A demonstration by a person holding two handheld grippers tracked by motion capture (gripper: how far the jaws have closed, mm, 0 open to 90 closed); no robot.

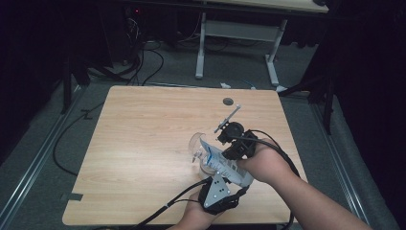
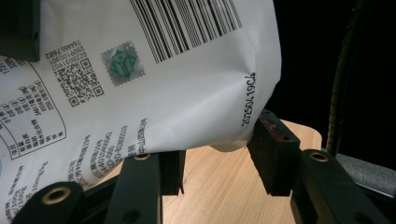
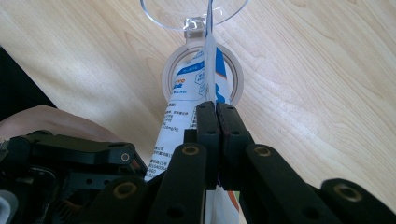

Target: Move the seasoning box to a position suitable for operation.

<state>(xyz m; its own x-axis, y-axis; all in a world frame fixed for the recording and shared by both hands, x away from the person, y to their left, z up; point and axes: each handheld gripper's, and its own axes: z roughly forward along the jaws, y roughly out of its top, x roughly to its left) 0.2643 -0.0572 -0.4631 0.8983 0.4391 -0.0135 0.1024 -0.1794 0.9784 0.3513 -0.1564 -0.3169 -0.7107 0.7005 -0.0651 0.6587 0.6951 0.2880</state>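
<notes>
Item: white printed pouch [image 1: 224, 164], barcode and small print on its back, blue label on its front. Held in the air at the near right of the tabletop [image 1: 143, 143], tilted, its long axis running from the near right up and over to the far left, with its upper end at the mouth of a clear plastic container [image 1: 200, 154].

Right tongs [image 3: 215, 109]: closed flat on the pouch's thin edge, pinching it; the right hand [image 1: 265, 163] comes in from the right. Past their tips, straight ahead and below, lies the container's round mouth, its clear hinged lid swung back on the far side.

Left tongs [image 2: 217, 163]: jaws part open and standing either side of the pouch's lower corner; whether the pads press it cannot be told. They sit near, under the pouch's low end.

Judgement: the pouch mouth already points at the container, so any tipping turns on raising the low, near end; the left tongs are nearer that end.

Surface: pale wood-grain laminate, with a small dark round object [image 1: 228, 101] near the far edge.

Room: dark, grey carpet, loose black cables [image 1: 143, 62], the white legs of a second table [image 1: 239, 33] beyond.
</notes>
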